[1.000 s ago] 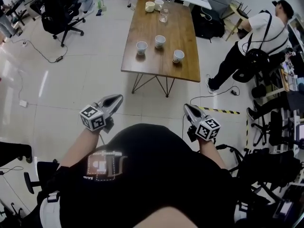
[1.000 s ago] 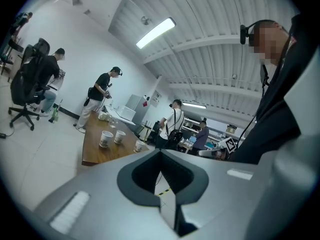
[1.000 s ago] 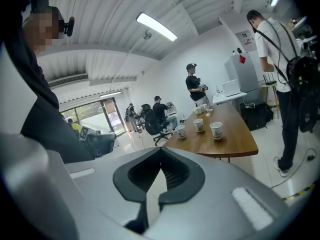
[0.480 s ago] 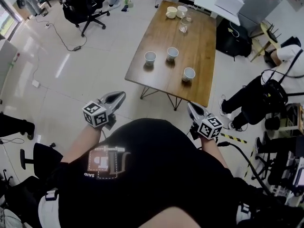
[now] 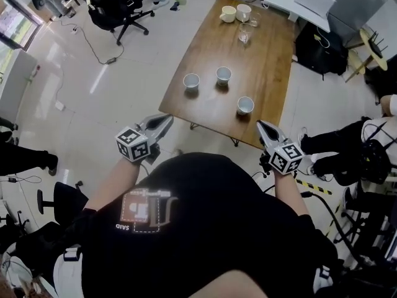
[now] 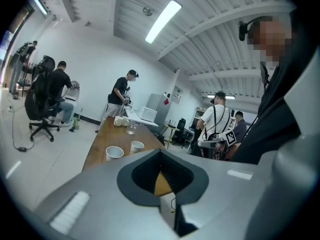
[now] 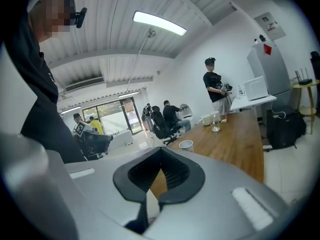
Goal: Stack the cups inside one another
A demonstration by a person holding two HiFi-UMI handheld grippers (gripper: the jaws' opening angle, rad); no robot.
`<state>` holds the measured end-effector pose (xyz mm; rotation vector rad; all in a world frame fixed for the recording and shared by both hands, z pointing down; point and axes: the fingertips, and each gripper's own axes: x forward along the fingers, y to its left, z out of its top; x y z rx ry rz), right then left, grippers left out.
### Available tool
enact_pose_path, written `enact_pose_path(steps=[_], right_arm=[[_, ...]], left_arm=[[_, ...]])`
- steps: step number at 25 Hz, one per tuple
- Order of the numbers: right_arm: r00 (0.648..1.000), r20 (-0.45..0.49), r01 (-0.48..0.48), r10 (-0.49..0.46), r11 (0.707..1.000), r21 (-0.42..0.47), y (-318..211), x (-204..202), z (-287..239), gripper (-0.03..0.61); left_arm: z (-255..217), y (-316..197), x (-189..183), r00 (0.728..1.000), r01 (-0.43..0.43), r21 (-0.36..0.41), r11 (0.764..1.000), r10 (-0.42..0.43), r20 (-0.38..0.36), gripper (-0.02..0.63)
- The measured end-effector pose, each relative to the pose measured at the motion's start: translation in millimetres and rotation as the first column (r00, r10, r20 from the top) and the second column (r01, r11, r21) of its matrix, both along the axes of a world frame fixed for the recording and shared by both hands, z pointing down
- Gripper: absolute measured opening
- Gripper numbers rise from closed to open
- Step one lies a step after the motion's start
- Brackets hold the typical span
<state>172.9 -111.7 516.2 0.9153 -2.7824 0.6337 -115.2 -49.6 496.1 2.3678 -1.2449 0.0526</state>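
Observation:
Three white cups stand apart on the near half of the wooden table: a left cup, a middle cup and a right cup. My left gripper hovers in the air just short of the table's near left corner, shut and empty. My right gripper is level with it at the near right edge, also shut and empty. In the left gripper view, the left gripper points at two cups. The right gripper view shows the right gripper facing one cup.
At the table's far end stand two mugs and a glass. A black office chair is far left, a black bag is right of the table, and a person crouches at the right.
The table has come closer and now lies right before both grippers. Both grippers have travelled forward with me, still shut. The person at the right has slid toward the frame's edge.

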Motion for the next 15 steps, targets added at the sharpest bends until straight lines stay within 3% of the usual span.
enact_pose_path(steps=[3,8,10,15], right_arm=[[0.998,-0.019,-0.052,0.052,0.999,0.004,-19,-1,3,0.014],[0.983,-0.029,-0.183,0.183,0.983,-0.001,-30,-12,-10,0.014],[0.972,-0.045,-0.231,0.23,0.973,-0.003,-30,-14,-12,0.014],[0.944,-0.084,-0.322,0.318,0.946,-0.038,-31,-17,-8,0.014]], left_arm=[[3,-29,-8,1.0,-0.03,0.016,0.999,0.03,0.005,0.0],[11,-69,-19,0.988,-0.149,0.028,0.988,0.15,-0.021,0.0],[14,-82,-22,0.978,-0.207,0.031,0.978,0.208,-0.028,0.0],[28,-109,-28,0.943,-0.331,0.024,0.943,0.329,0.042,0.019]])
